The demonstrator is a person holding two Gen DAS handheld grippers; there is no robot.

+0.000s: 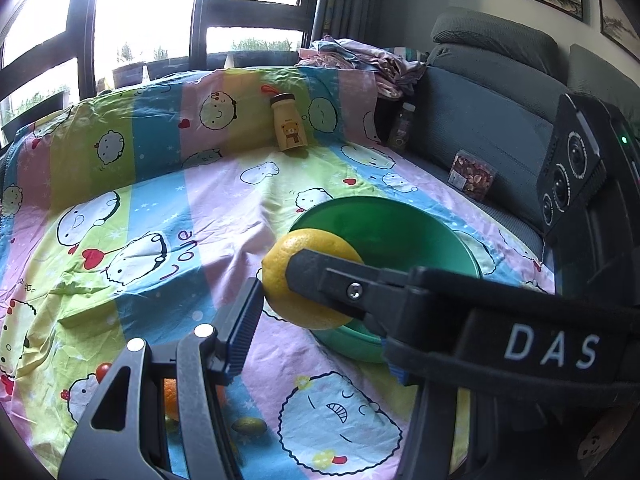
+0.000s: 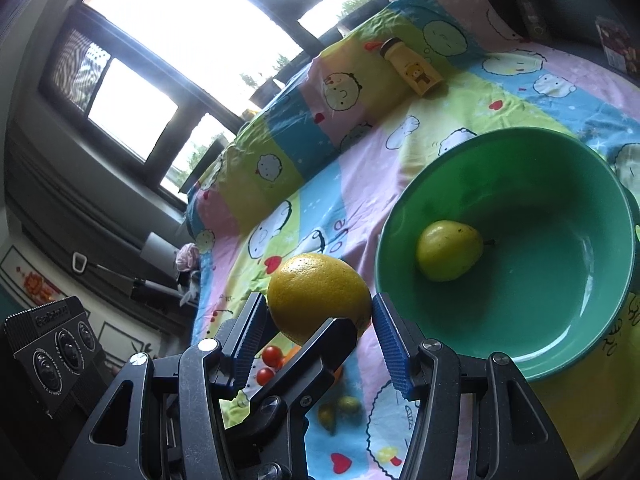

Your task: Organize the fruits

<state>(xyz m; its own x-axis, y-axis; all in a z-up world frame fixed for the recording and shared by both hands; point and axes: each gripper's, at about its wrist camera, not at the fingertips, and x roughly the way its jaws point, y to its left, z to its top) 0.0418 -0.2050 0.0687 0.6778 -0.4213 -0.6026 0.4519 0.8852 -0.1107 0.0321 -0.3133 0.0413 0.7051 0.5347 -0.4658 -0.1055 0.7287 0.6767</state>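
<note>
A big yellow citrus fruit (image 1: 308, 276) is held in the air beside the near-left rim of a green bowl (image 1: 400, 240). My left gripper (image 1: 276, 280) is shut on it; one finger crosses its front. In the right wrist view the same fruit (image 2: 318, 296) sits between my right gripper's blue pads (image 2: 390, 344), which stand spread around it, and the left gripper's finger (image 2: 320, 348) presses it from below. My right gripper (image 2: 320, 320) is open. A green pear (image 2: 448, 250) lies in the bowl (image 2: 520, 364).
Cherry tomatoes (image 2: 270, 364), an orange (image 1: 171, 398) and small green fruits (image 2: 338, 410) lie on the cartoon-print sheet (image 1: 132, 184) below the grippers. A yellow bear bottle (image 1: 289, 126) leans at the back. A snack packet (image 1: 472, 174) and a clear bottle (image 1: 402, 126) rest on the grey sofa.
</note>
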